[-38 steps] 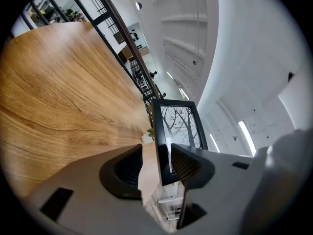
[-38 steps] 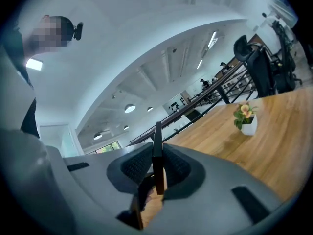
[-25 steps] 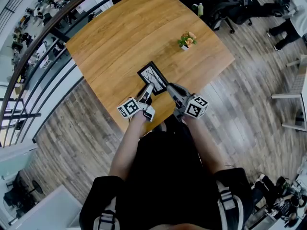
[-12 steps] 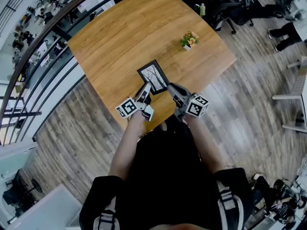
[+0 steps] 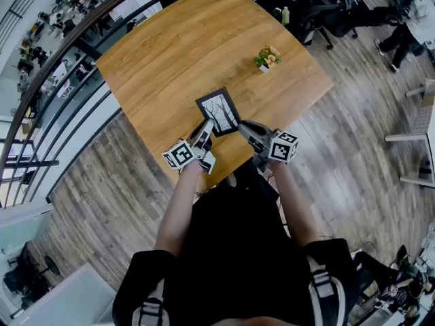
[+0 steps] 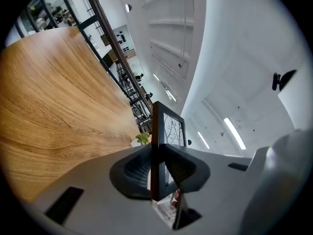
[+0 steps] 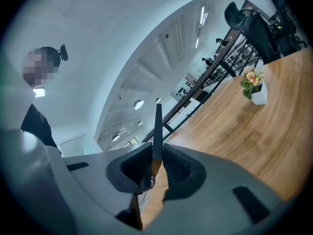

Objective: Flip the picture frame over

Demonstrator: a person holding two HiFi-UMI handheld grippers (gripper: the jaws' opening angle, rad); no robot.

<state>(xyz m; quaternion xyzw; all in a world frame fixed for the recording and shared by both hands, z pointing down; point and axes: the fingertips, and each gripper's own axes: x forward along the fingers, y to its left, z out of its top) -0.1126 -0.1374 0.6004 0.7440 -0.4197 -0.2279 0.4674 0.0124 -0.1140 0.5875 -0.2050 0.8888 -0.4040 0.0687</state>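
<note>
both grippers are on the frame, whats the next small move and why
Probably finish the left gripper's grip before any lift. Its jaws are closing with the picture frame between them, the right gripper is clamped on the frame's edge, and the frame faces picture-side up on the table.

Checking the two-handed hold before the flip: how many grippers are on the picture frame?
2. The left gripper is closing its jaws on the left side of the picture frame; the right gripper is clamped on its right side. Neither is hidden.

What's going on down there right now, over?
Left gripper closing on picture frame, near edge. Right gripper shut on it too. Picture side up. Potted plant well clear.
</note>
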